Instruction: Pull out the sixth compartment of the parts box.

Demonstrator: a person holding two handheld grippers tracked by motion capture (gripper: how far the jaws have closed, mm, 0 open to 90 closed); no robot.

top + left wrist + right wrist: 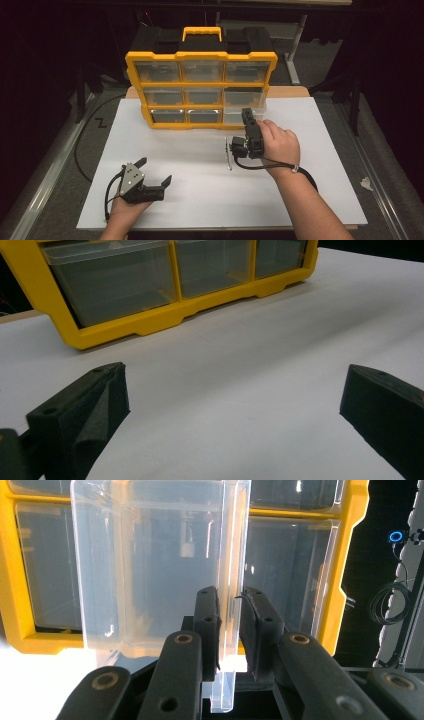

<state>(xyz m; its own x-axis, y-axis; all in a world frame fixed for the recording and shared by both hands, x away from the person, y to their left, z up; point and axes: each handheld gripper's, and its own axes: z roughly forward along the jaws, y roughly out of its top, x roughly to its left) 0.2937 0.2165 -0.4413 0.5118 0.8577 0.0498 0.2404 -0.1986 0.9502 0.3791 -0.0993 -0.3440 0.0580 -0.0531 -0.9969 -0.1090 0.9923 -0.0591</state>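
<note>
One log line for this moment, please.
right tongs: shut on clear drawer front wall, drawer part out of yellow organizer | left tongs: open, idle over table

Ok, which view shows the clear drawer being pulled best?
The right gripper view: the clear drawer sits close, its front wall pinched between the jaws. The high view shows it small, partly behind the right gripper.

Glossy clear plastic drawer (165, 570), matt foam claw pads (207, 625).
</note>
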